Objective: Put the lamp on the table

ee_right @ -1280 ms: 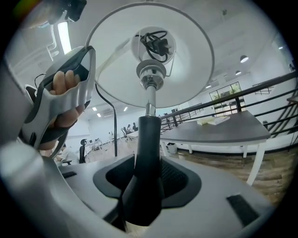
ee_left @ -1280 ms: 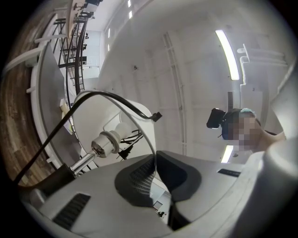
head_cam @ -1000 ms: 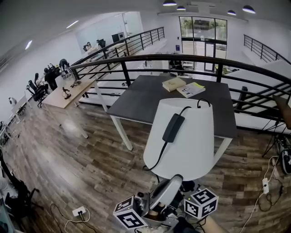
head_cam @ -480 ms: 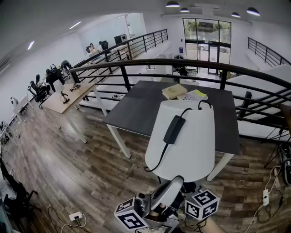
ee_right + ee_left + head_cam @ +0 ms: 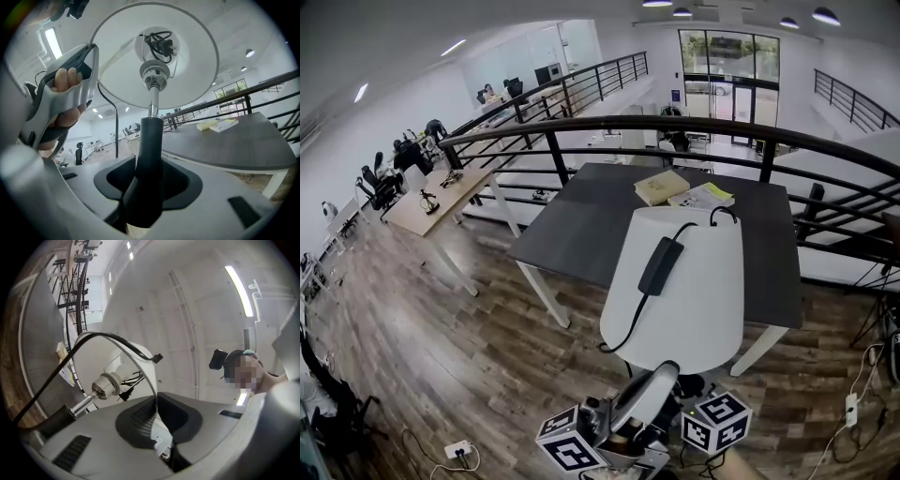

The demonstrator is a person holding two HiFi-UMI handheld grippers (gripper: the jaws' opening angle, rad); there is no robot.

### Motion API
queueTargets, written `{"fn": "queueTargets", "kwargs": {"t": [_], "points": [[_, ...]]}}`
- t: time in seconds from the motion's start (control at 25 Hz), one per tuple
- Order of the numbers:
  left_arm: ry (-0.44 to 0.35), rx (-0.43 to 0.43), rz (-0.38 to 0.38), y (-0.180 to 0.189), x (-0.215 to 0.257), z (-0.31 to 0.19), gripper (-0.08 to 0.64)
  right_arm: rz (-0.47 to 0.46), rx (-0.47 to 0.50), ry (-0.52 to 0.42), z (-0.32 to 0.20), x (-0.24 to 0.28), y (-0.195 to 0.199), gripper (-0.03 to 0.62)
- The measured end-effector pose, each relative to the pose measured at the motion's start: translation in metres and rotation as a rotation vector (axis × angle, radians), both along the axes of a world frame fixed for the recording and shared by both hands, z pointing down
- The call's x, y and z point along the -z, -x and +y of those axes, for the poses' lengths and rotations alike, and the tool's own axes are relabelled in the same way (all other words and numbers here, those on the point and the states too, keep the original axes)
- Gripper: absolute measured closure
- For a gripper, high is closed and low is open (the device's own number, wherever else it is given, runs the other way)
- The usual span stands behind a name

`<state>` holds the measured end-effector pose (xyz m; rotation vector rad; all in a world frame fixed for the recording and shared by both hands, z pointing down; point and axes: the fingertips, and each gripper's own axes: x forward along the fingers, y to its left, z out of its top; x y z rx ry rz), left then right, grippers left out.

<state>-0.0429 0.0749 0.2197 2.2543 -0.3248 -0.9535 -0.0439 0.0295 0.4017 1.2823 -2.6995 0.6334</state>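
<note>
Hiding part of the table (image 5: 581,220), the lamp (image 5: 680,300) hovers.

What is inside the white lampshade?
From below, a metal socket tops the stem, with tangled black wires above it. In the head view the shade covers all of this.

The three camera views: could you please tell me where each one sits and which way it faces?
Head view: on the person's head, facing forward and down at the lampshade and table; marker cubes below.
Left gripper view: on the left gripper, looking into the lampshade, jaws pinching its rim.
Right gripper view: on the right gripper, looking up the clamped stem; a hand shows.
Shared: head and right gripper views both show the table.
</note>
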Motion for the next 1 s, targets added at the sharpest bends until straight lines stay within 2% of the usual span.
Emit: {"fn": "queueTargets", "kwargs": {"t": [1.0], "points": [[-0.027, -0.166, 0.002, 0.001, 0.007, -0.227, 0.534, -0.001, -0.176, -0.030, -0.237, 0.009, -0.008, 0.403]]}}
